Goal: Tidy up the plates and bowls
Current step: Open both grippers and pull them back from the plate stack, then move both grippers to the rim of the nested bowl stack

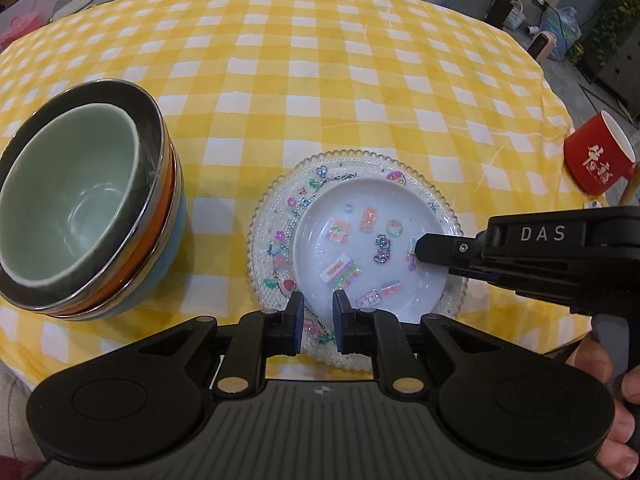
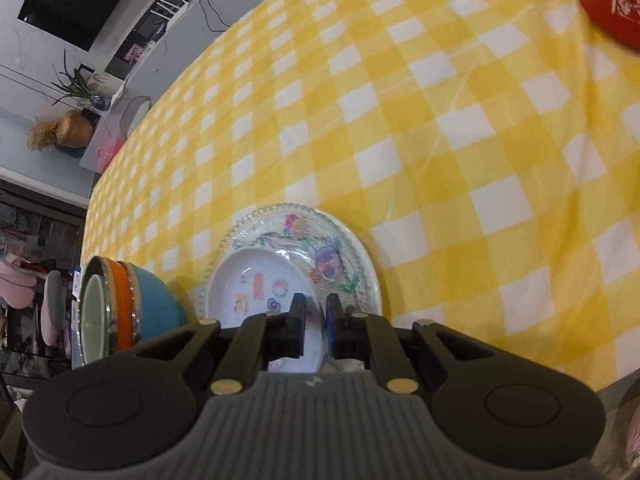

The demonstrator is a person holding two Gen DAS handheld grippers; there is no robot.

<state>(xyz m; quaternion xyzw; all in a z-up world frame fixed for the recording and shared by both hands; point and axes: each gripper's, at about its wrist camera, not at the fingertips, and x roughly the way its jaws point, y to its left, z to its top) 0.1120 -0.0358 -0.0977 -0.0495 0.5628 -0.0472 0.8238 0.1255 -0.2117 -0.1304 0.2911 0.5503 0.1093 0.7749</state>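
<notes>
Your left gripper [image 1: 317, 306] stands with its fingers a little apart, astride the near rim of the small white dish [image 1: 370, 244]; whether the pads touch it is hard to tell. Your right gripper [image 2: 315, 307] pinches that dish's right rim between nearly closed fingers. The dish sits on the beaded glass plate [image 1: 276, 216]. The nested stack of bowls [image 1: 86, 204] stands left, on the yellow checked tablecloth [image 1: 340, 80].

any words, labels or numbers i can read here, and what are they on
"DAS": white capitals on the black body of the right gripper.
White brush characters on the red mug: too stylised and blurred to read.
Small marks on the stickers in the white plate: too small to read.
No other text shows.
</notes>
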